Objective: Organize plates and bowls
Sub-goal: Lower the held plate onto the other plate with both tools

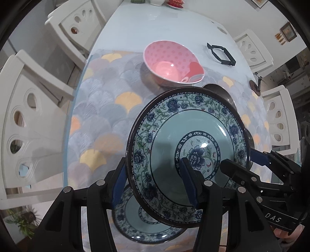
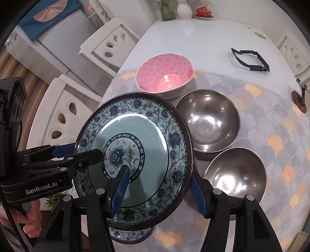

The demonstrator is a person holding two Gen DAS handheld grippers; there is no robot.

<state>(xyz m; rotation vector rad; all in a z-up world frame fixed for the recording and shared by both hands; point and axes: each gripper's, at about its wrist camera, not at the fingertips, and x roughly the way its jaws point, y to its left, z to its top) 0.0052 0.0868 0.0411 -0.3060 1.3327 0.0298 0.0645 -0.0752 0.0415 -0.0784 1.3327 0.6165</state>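
Both claws, left claw (image 1: 155, 186) and right claw (image 2: 160, 184), pinch the floral plate (image 2: 135, 155) aloft; next, lower it squarely onto the matching plate (image 1: 135, 226) at six o'clock.

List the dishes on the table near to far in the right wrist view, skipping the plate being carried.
Patterned plate lying under the carried one → nearer steel bowl → farther steel bowl → pink dotted bowl → red lidded cup on its saucer at the far end.
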